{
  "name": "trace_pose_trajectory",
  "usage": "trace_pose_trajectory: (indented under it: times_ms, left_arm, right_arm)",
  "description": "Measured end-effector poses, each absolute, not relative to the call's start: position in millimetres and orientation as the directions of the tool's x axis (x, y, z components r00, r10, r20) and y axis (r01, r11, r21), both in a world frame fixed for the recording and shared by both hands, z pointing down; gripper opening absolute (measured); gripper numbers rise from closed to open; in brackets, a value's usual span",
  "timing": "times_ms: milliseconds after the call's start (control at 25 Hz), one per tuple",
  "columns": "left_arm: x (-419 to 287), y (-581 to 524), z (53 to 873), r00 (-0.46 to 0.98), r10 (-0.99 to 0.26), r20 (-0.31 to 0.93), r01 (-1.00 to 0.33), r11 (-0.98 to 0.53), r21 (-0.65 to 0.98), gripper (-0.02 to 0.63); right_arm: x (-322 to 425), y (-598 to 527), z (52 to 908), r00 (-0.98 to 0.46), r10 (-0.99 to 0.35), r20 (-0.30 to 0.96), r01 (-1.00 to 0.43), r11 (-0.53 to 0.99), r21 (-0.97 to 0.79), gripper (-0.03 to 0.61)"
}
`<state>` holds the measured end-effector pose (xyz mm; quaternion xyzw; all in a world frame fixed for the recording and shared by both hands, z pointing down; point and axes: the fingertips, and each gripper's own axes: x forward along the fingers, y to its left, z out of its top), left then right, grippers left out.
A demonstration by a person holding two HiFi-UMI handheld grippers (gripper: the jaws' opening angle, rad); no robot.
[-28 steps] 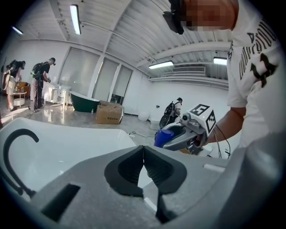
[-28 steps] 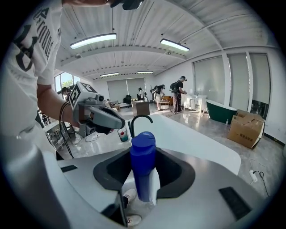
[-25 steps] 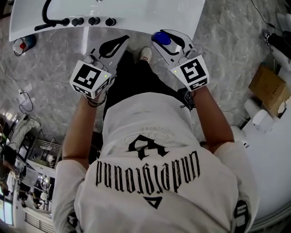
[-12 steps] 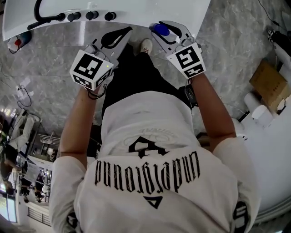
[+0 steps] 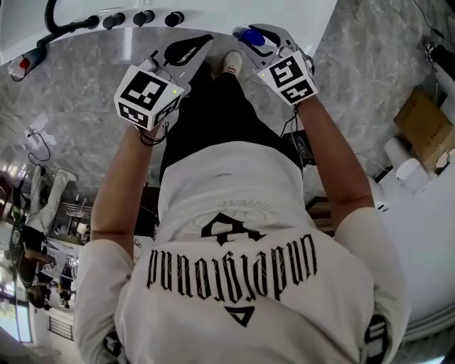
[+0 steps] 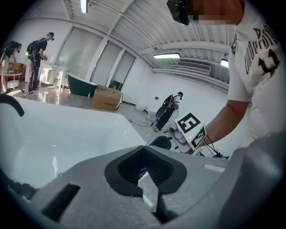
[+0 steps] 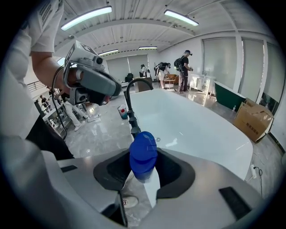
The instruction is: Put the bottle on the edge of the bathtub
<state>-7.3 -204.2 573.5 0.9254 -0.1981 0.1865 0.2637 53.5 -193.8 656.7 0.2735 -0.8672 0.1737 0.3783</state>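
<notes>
The right gripper clamps its jaws on the blue-capped bottle, holding it upright just beside the bathtub's near edge. The left gripper, beside that same edge, has its jaws pressed together on nothing.

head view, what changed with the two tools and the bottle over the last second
Both tools moved forward, closer to the bathtub rim: the left tool and the right tool, which also drifted slightly left. Nothing was taken hold of or let go. Unchanged: the right tool stays shut on the blue-capped bottle, which is not yet on the rim, and the left tool stays shut and empty.
</notes>
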Motion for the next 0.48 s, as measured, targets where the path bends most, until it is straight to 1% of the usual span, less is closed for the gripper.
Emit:
trace_pose_trajectory:
  times_ms: [240,480]
  left_arm:
    - [2,-202,598,0.854,-0.197,0.482,-0.413,-0.820,0.397,0.015]
    - [9,-202,604,0.858,-0.173,0.483,-0.399,-0.817,0.416,0.015]
  right_arm:
    - [52,-199,682,-0.544,-0.321,0.775,-0.597,0.797,-0.089,0.158]
    - [58,-201,696,-0.505,-0.319,0.802,-0.600,0.797,-0.061,0.158]
